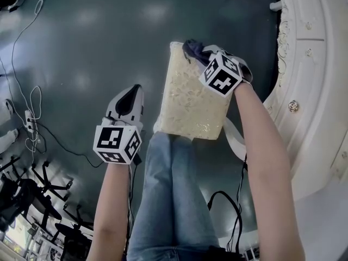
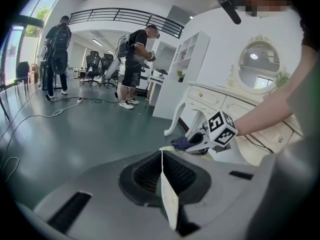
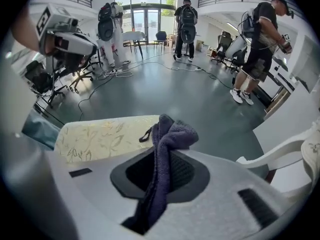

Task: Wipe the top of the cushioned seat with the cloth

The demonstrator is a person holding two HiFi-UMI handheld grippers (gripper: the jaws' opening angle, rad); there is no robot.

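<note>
While right gripper [image 1: 204, 56] jaws clamp cloth [image 3: 172, 131] at cushioned seat [image 1: 190, 99], left gripper [image 2: 161, 154] — jaws closed

This is a large open-plan office or studio hall that doubles as a test space. A glossy grey-green floor [image 3: 165, 91] runs wide and bare, crossed by loose cables [image 1: 32, 99] and a power strip [image 1: 28, 121]. A balcony railing [image 2: 125, 15] rings an upper level, and tall glass doors [image 3: 145, 16] let in daylight. Office chairs [image 2: 95, 64] stand in clusters, and people with backpacks [image 3: 187, 26] stand about. Household furniture sits among it: a white dressing table [image 2: 220, 101] with an oval mirror [image 2: 260, 66] and a white shelf unit [image 2: 189, 54].
</note>
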